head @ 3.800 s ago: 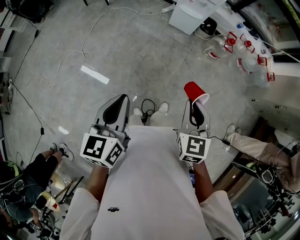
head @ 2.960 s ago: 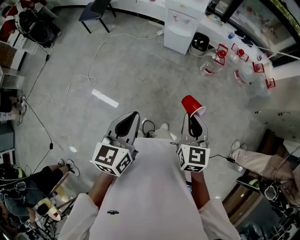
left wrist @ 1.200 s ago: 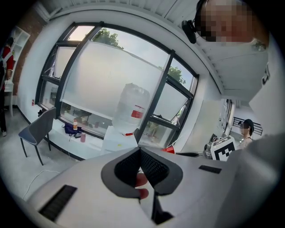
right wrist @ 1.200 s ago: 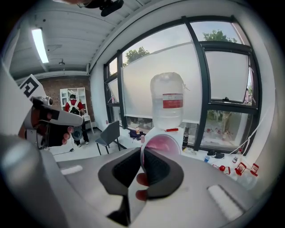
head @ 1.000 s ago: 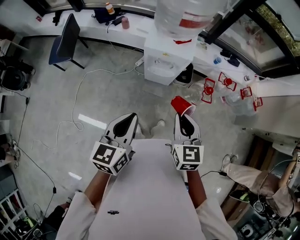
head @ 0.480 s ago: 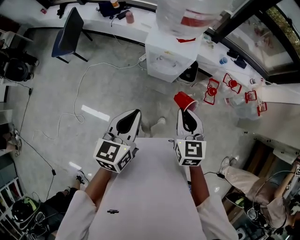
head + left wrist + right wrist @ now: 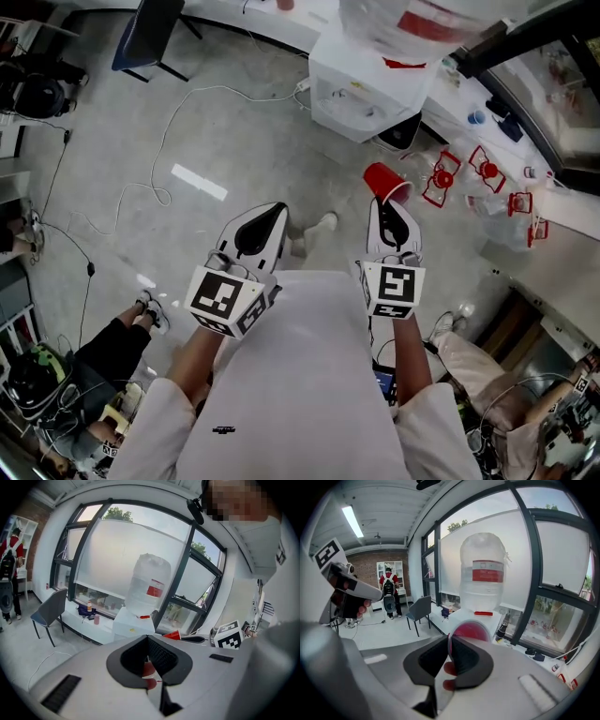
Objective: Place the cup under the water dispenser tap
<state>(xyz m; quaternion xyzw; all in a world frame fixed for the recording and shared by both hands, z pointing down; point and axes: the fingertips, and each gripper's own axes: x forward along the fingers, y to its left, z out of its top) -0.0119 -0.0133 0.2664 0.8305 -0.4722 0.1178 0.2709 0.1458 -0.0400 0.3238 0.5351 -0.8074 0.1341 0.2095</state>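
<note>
In the head view a dark chair [image 7: 145, 33] stands at the far left by the white desk [image 7: 246, 21] that runs along the windows, and a white cable [image 7: 164, 141] loops over the grey floor [image 7: 112, 216]. The left gripper [image 7: 267, 220] hangs over the floor ahead of the person's white shirt; the left gripper view shows its jaws pressed together at the tips with nothing between them [image 7: 149, 641]. Past those jaws, that view takes in the water dispenser [image 7: 133, 623], white and box-shaped, with a large clear bottle [image 7: 149, 585] upended on top. In the head view the water dispenser [image 7: 361, 89] stands up and to the right of the left gripper, against the desk. The right gripper [image 7: 389, 214] is level with the left one and apart from it, and its jaws pinch the rim of the red cup [image 7: 386, 182]. The cup is carried in the air on its side, base pointed away from the person toward the dispenser, near it but not under the tap. The right gripper view [image 7: 450, 641] shows the cup's wall [image 7: 468, 631] clamped between the two jaws, its open mouth facing the camera, with the bottle [image 7: 483, 571] rising directly behind it. Further right, empty clear bottles with red handles [image 7: 441, 178] lie on the floor beside the dispenser.
</note>
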